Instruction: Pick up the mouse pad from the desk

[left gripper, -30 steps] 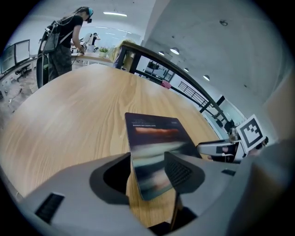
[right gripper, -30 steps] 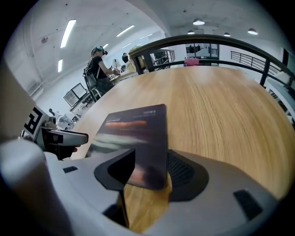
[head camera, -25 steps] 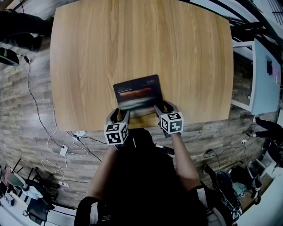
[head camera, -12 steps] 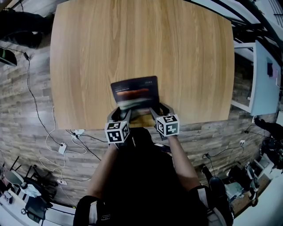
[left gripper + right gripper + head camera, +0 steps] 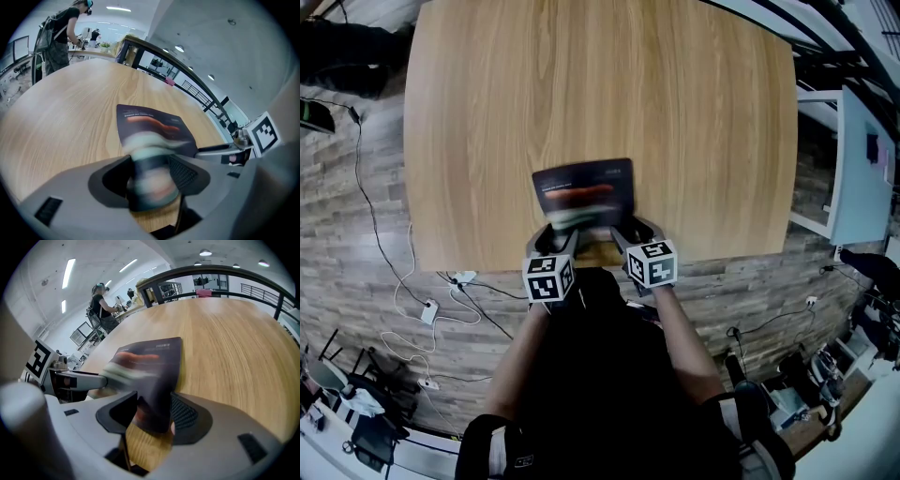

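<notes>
The dark mouse pad [image 5: 584, 190] lies near the front edge of the wooden desk [image 5: 581, 84]. Its near edge is raised and blurred between both grippers. My left gripper [image 5: 555, 242] holds that edge's left part between its jaws, which are opening; in the left gripper view the pad [image 5: 154, 126] blurs across the gap of the left gripper [image 5: 150, 176]. My right gripper [image 5: 635, 232] is shut on the right part, where the pad [image 5: 152, 362] stands bent and pinched in the right gripper [image 5: 154, 416].
The desk's front edge [image 5: 487, 267] runs just below the grippers. Cables and a power strip [image 5: 428, 311] lie on the floor at left. A white cabinet [image 5: 858, 159] stands to the right. A person [image 5: 58, 33] works at a far bench.
The right gripper has shifted left along the desk's edge, and the pad has slid slightly left with it. The pad's near edge has grown blurred between the jaws.
</notes>
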A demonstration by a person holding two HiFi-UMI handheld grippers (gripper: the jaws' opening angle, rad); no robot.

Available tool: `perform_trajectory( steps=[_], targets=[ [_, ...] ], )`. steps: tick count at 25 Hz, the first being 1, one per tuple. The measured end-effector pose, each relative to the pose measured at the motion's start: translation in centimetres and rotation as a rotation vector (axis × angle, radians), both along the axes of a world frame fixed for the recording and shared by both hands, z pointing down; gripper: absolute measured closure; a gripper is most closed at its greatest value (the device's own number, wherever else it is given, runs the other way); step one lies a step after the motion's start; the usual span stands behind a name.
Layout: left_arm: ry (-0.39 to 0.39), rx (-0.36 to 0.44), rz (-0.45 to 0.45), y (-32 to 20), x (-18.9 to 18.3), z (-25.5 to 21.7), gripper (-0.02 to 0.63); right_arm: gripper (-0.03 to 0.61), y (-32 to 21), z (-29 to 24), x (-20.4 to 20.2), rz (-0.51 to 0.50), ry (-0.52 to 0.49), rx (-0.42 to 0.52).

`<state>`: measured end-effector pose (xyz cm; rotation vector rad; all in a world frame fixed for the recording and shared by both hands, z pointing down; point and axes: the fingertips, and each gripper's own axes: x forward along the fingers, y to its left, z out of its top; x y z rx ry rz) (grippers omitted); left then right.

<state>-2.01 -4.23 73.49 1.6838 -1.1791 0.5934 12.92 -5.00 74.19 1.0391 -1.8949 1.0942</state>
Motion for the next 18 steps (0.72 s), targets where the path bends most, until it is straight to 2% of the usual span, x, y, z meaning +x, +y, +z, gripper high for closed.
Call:
perform_trajectory(
  steps=[3,11,18],
  targets=[
    [-0.027,0.005,0.003,0.0,-0.03,0.08,0.356,0.364,0.05,-0.01,0.15,-0.015,-0.009,-0.004],
    [-0.016,0.011,-0.013,-0.21,-0.46,0.06,0.414,0.364,-0.1,0.06,0.89,-0.035,-0.011,-0.003],
    [-0.043,0.042,0.0,-0.29,-0.64,-0.41,0.448,0.364,0.17,0.0,0.91,-0.038,-0.029,0.005]
  ],
)
